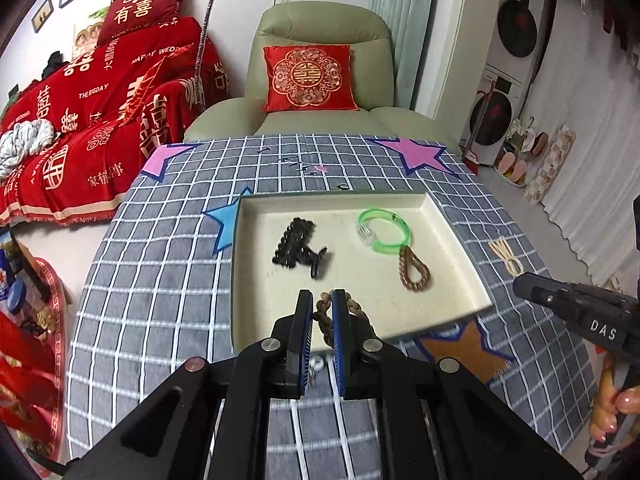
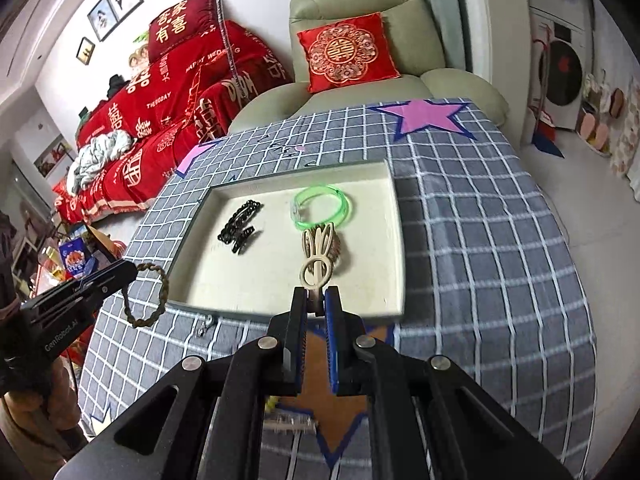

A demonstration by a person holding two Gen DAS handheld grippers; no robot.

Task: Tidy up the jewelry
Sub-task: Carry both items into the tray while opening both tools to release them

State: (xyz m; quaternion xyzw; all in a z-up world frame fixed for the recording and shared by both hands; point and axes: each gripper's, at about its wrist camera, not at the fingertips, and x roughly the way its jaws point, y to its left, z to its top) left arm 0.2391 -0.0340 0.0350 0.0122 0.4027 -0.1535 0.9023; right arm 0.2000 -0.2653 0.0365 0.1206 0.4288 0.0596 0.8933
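Note:
A cream tray [image 1: 264, 280] [image 2: 256, 276] lies on the checked cloth. In it are a black chain and clip [image 1: 298, 248] [image 2: 239, 225], a green bangle [image 1: 384, 232] [image 2: 325, 209] and a brown braided loop [image 1: 415, 270] [image 2: 341, 249]. My left gripper [image 1: 322, 300] [image 2: 130, 271] is shut on a brown braided band [image 1: 326, 318] [image 2: 149, 297], held over the tray's near left edge. My right gripper [image 2: 318, 294] [image 1: 520, 282] is shut on a cream hair clip [image 2: 316, 258] [image 1: 505, 257], which hangs above the tray's near right part.
A small silver piece [image 2: 205, 326] [image 1: 316, 365] lies on the grey checked tablecloth [image 2: 480, 240] just in front of the tray. A clear and yellow item [image 2: 288, 420] sits under my right gripper. A green armchair [image 1: 320, 24] stands behind the table, a red-covered sofa [image 1: 80, 120] to the left.

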